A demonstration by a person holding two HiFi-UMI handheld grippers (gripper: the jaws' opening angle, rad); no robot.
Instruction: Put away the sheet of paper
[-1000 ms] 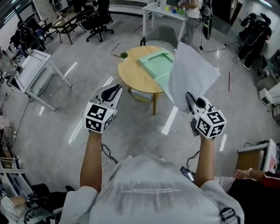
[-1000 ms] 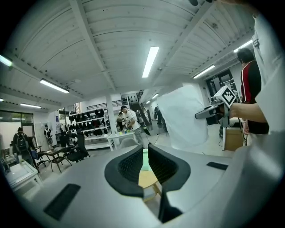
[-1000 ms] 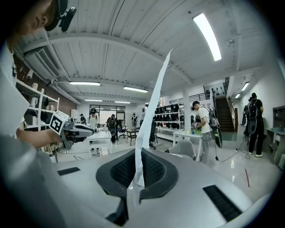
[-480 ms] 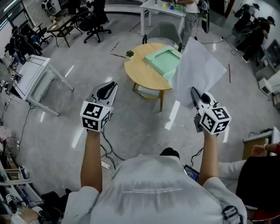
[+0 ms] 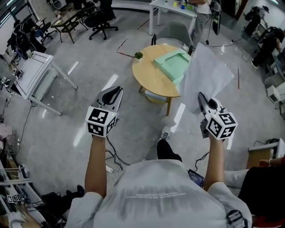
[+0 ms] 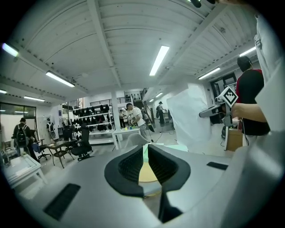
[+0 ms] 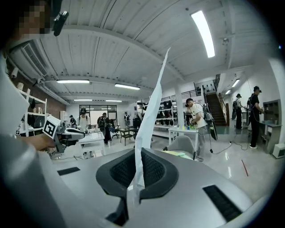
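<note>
A large white sheet of paper (image 5: pixel 207 75) stands upright, its lower edge pinched in my right gripper (image 5: pixel 201 97), which is shut on it. In the right gripper view the paper (image 7: pixel 149 116) rises edge-on from between the dark pads (image 7: pixel 153 171). My left gripper (image 5: pixel 116 90) is held out level at the left; its jaws are together with nothing between them. Ahead, beyond both grippers, is a round wooden table (image 5: pixel 153 73) with a pale green folder (image 5: pixel 173 62) lying open on it. The left gripper view shows the table top through the slit of the left gripper (image 6: pixel 146 153).
A white tilted desk (image 5: pixel 33 71) stands at the left, black office chairs (image 5: pixel 100 20) at the back left, and a white table (image 5: pixel 173 9) with a grey chair (image 5: pixel 171 33) behind the round table. Cables (image 5: pixel 111 156) lie on the floor. A person (image 5: pixel 262 173) sits at the lower right.
The person has stepped across the floor, and a shoe now shows below. The round table has drifted right in the head view. Both grippers travelled along, and the paper stays pinched in the right one.
</note>
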